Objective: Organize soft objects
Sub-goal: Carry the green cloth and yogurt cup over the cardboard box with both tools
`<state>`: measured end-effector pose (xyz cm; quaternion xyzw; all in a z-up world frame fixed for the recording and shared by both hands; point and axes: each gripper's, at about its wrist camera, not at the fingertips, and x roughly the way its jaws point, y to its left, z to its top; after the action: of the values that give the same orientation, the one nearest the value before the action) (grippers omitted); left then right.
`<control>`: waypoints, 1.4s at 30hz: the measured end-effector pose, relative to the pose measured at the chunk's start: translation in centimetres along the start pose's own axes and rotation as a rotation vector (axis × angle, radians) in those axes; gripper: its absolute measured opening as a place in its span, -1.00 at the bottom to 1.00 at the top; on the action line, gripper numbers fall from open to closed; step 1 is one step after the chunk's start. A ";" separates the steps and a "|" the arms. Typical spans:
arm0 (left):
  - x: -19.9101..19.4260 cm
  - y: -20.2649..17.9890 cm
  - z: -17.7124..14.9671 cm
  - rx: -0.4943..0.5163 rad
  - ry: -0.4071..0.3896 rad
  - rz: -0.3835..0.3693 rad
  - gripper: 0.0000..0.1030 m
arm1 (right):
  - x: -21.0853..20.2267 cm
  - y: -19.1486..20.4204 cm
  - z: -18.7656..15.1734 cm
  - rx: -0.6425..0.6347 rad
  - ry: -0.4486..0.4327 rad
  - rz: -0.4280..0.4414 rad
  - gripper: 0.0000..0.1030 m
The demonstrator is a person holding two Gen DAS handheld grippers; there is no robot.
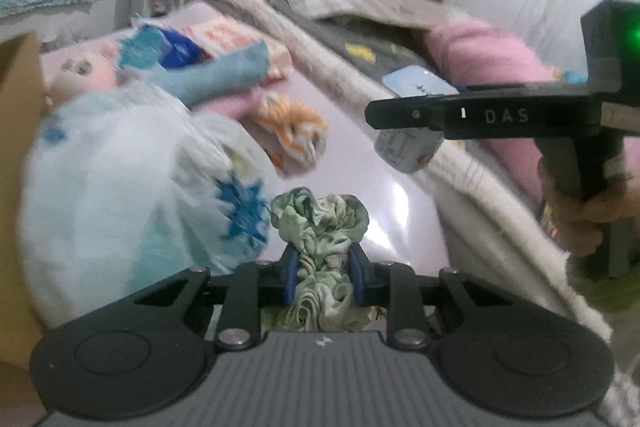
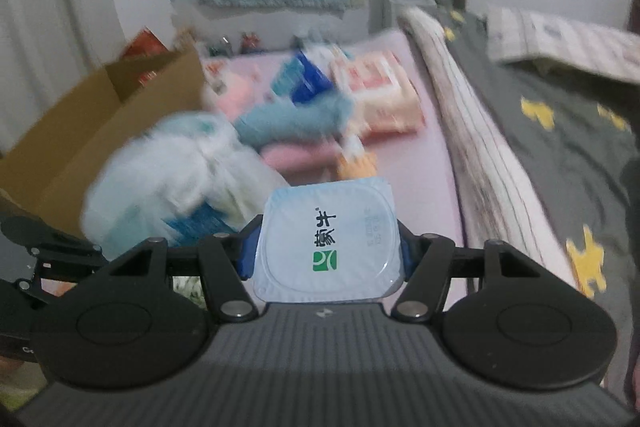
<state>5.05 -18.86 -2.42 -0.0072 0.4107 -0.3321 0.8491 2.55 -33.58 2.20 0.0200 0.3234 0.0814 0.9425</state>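
Note:
My left gripper [image 1: 323, 273] is shut on a crumpled green-and-white cloth [image 1: 320, 223], held above the pale pink mat [image 1: 384, 195]. My right gripper [image 2: 326, 253] is shut on a pale blue yogurt cup [image 2: 328, 235] with a foil lid; the cup also shows in the left wrist view [image 1: 408, 147], under the right gripper's black body. A doll in a white and blue dress [image 1: 132, 163] lies at the left. A blue plush piece [image 1: 224, 75], a pink cloth [image 1: 228, 105] and an orange-white knotted toy [image 1: 296, 131] lie further back on the mat.
An open cardboard box [image 2: 92, 131] stands left of the mat. Pink tissue packs [image 2: 380, 95] and a blue pack [image 2: 308, 79] lie at the mat's far end. A bed with a striped blanket [image 2: 472, 131] and a dark quilt [image 2: 560, 131] runs along the right.

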 end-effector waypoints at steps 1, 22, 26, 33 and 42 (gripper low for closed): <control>-1.3 0.6 0.3 -0.018 -0.026 -0.002 -0.48 | -0.4 0.7 0.8 -0.009 -0.018 0.018 0.16; -18.2 22.4 4.6 -0.350 -0.317 0.594 -0.48 | 12.2 22.4 18.7 -0.191 -0.011 0.383 0.15; -19.2 26.3 4.7 -0.421 -0.328 0.677 -0.48 | 19.1 27.8 21.7 -0.171 0.087 0.449 0.15; -22.3 30.6 2.9 -0.515 -0.361 0.725 -0.48 | 32.0 36.8 23.8 -0.166 0.199 0.442 0.15; -23.5 33.6 0.6 -0.587 -0.343 0.752 -0.47 | 44.8 40.5 20.4 -0.071 0.177 0.416 0.32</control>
<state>13.79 20.54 4.68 -0.1515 0.3156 0.1320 0.9274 44.19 14.09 -5.24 0.0459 0.3905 0.2867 0.8736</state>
